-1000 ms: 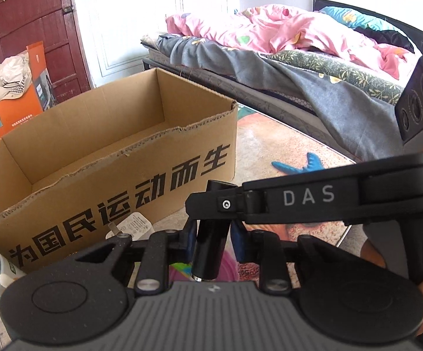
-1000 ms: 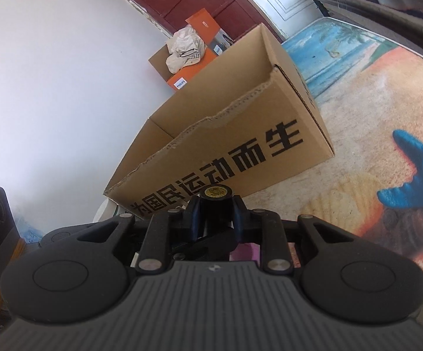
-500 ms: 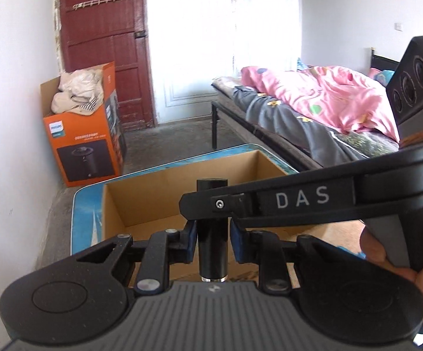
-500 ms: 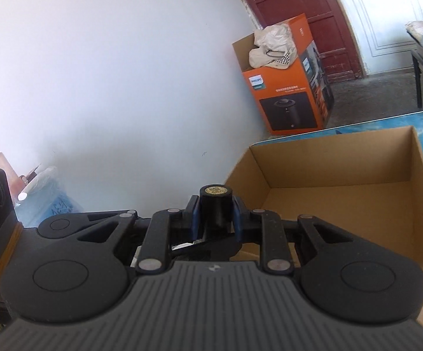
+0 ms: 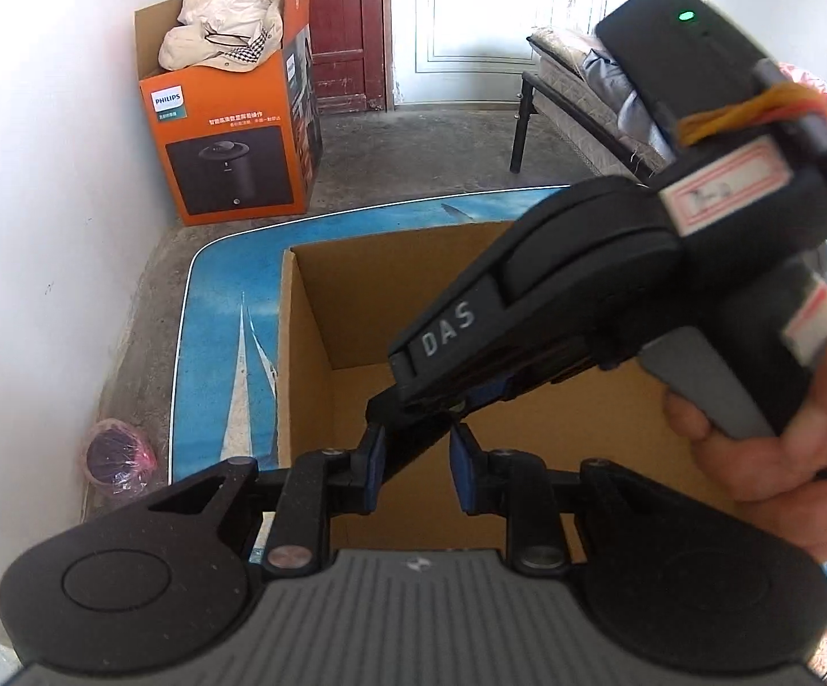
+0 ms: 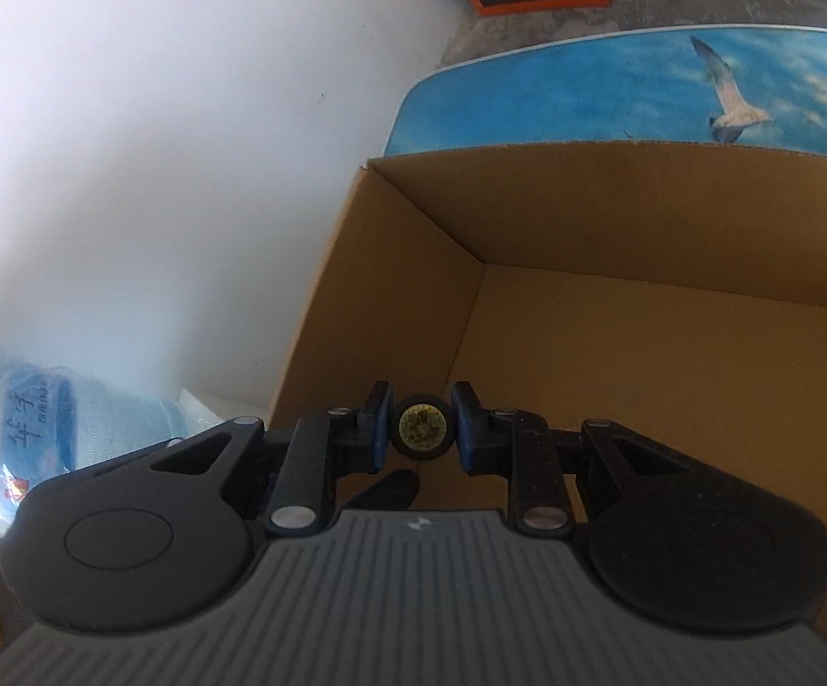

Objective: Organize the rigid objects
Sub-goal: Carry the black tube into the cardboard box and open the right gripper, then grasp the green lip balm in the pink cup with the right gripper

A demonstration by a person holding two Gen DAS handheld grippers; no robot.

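Both grippers hung over the open cardboard box (image 5: 322,308), sharing one load — a black rod (image 6: 420,427). The right gripper (image 6: 420,429) had its jaws nearly closed on the rod's capped end; the left gripper (image 5: 413,460) was pinched almost fully closed on the shaft. The step in hand looked like delivery into the box. The next move likely called for lowering together, then opening both jaws — evenly, so the rod would not tip.
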